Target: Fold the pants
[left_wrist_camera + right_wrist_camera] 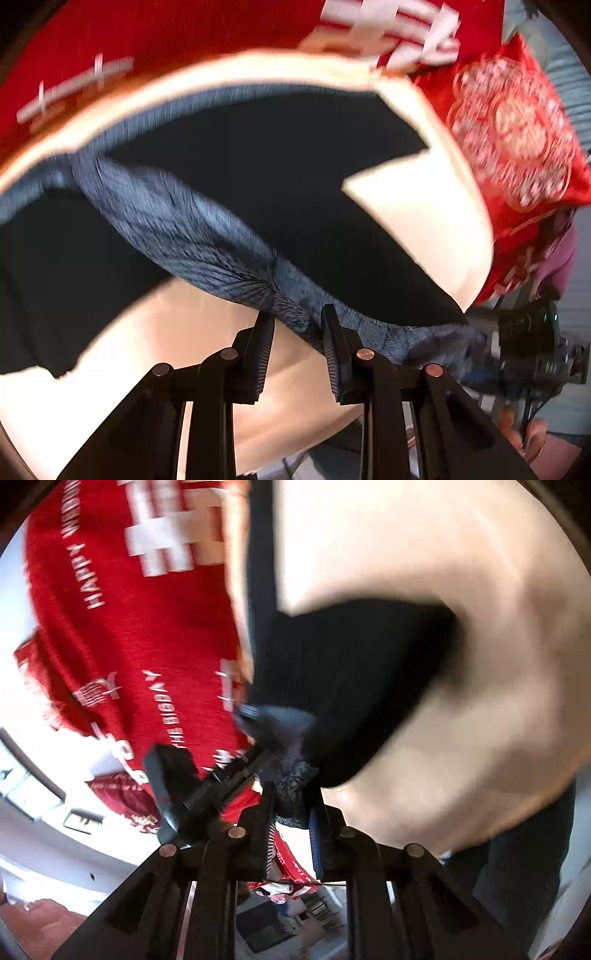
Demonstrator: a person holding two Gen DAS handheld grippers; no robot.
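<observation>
The pants [229,177] are dark, with a blue-grey stretchy waistband [192,236]. They lie on a pale cream table [417,221]. Most of the dark cloth spreads out ahead of the left gripper [297,325] and off to both sides of it.

The left gripper has its two jaws closed on the waistband. The band runs right across between the jaw tips and is bunched up there. The right gripper [291,801] also has its jaws closed on a wad of the same blue-grey band, which sticks up just ahead of the tips. In the right wrist view the other gripper sits just to the left of the jaws, very near, and its tip reaches the same bunch of band.

I think this is the step where both ends of the waistband are pinched and the pants get lifted to fold them over. Both pictures are smeared, so the hands look to be moving.

Next, both grips need to stay tight. The two hands should travel together, so the cloth stays flat and does not twist. Then the held edge has to come down neatly on top of the rest of the pants.

A red cloth [122,627] with white marks lies past the table, left of the right jaws. I can read "HAPPY" and "THE BIG DAY" on it. Another word after "HAPPY" is cut off. A red patterned cushion [517,136] sits ahead and to the right of the left jaws.
</observation>
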